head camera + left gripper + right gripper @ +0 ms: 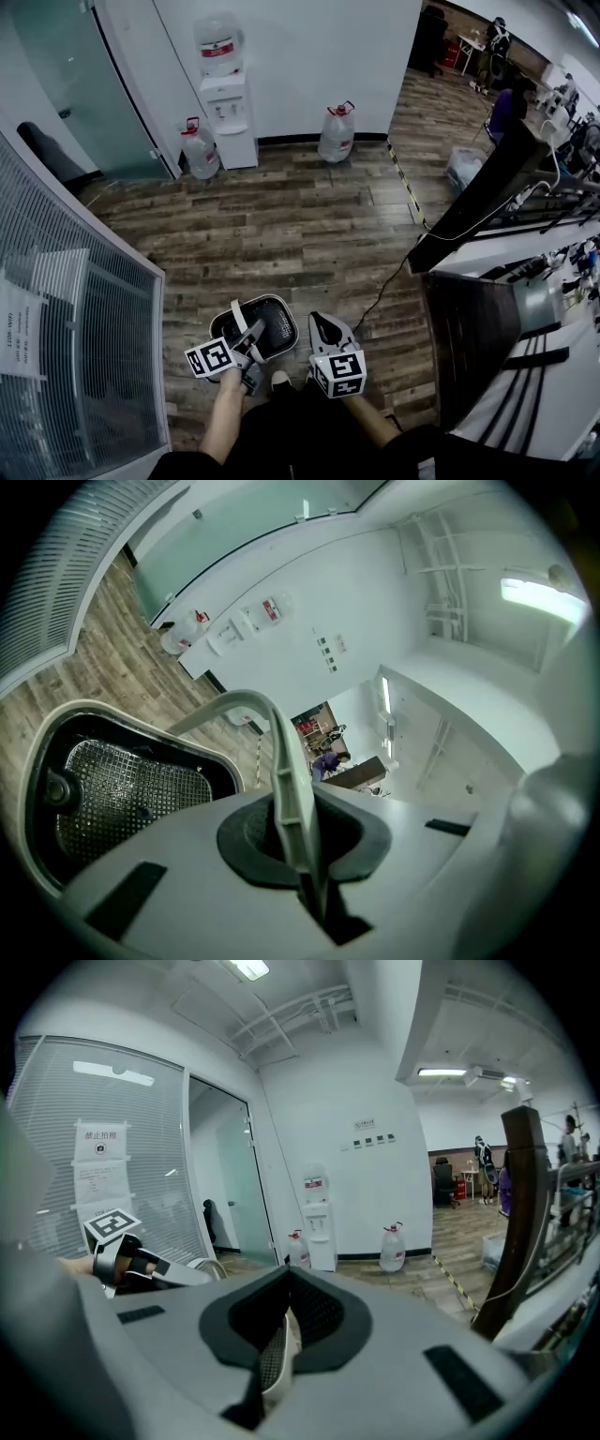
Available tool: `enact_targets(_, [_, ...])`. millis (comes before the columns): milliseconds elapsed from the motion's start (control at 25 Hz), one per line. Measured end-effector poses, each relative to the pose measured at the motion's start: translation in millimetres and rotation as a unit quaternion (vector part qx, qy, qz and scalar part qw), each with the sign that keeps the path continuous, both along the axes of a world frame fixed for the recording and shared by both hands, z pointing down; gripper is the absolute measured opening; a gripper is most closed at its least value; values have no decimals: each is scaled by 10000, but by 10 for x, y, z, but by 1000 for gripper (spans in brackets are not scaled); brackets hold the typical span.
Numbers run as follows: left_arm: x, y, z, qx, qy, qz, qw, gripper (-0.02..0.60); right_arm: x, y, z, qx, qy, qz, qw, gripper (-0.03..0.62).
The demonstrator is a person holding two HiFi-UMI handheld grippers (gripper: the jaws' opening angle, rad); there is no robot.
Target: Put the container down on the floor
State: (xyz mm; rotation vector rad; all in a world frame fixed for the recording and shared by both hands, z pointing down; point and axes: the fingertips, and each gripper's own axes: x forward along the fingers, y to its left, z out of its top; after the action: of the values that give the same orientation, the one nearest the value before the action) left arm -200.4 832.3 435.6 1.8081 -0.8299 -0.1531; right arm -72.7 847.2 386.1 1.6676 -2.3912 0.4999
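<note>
The container [281, 304] is a black basket with a white rim and a meshed bottom, hanging low over the wooden floor in front of my legs. Its white bail handle [286, 771] rises from the basket [112, 714] and runs between the jaws of my left gripper [305, 855], which is shut on it. In the head view the left gripper [251, 336] sits over the basket's near edge. My right gripper [323, 330] hovers just right of the basket, apart from it. Its jaws [272, 1354] stand together with only a pale gridded strip in the slit.
A water dispenser [228, 103] stands at the far wall between two water jugs [200, 150] [337, 133]. A glass partition with blinds [75, 328] runs along the left. A dark desk [478, 328] is at the right, and a cable [384, 291] lies across the floor.
</note>
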Motion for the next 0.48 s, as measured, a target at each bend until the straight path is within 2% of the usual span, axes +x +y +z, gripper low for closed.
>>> enact_targets(480, [239, 85, -72, 81, -51, -240, 9997, 17, 260, 104, 4, 58, -123, -170, 9998, 12])
